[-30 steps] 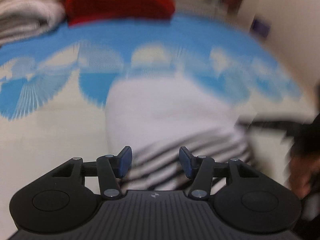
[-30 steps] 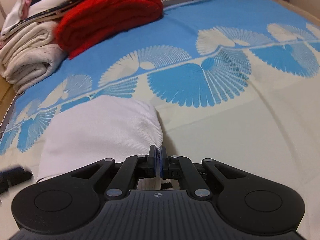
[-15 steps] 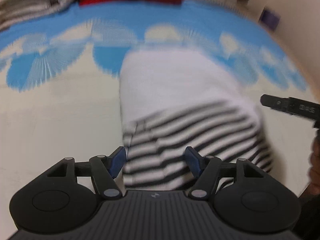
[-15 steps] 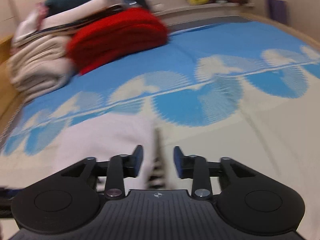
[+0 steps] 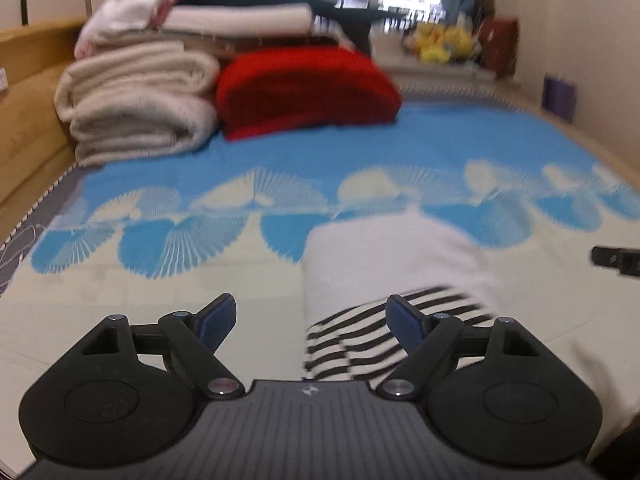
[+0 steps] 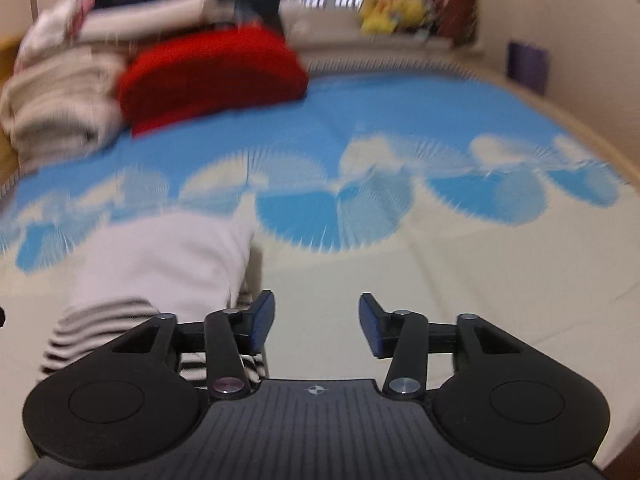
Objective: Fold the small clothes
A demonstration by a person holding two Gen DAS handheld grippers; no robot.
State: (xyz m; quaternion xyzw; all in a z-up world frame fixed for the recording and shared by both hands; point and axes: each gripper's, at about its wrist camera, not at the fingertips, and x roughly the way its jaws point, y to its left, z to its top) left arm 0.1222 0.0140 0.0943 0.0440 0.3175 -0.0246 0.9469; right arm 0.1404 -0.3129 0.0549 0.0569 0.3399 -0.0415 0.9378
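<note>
A small folded garment (image 5: 384, 268), white with a black-and-white striped near end, lies on the blue and cream bedspread (image 5: 200, 272). It also shows in the right wrist view (image 6: 160, 268). My left gripper (image 5: 310, 320) is open and empty, just in front of the garment's left near corner. My right gripper (image 6: 316, 322) is open and empty, to the right of the garment's striped end. A tip of the right gripper (image 5: 614, 258) shows at the right edge of the left wrist view.
A stack of folded cream blankets (image 5: 140, 108) and a red folded blanket (image 5: 304, 88) lie at the far left of the bed. A wooden bed frame (image 5: 28, 92) stands on the left. A wall (image 5: 580, 40) runs along the right.
My right gripper opened and let go of the garment's edge. Both grippers pulled back and lifted, so the far end of the bed shows. The garment stays folded on the bed.
</note>
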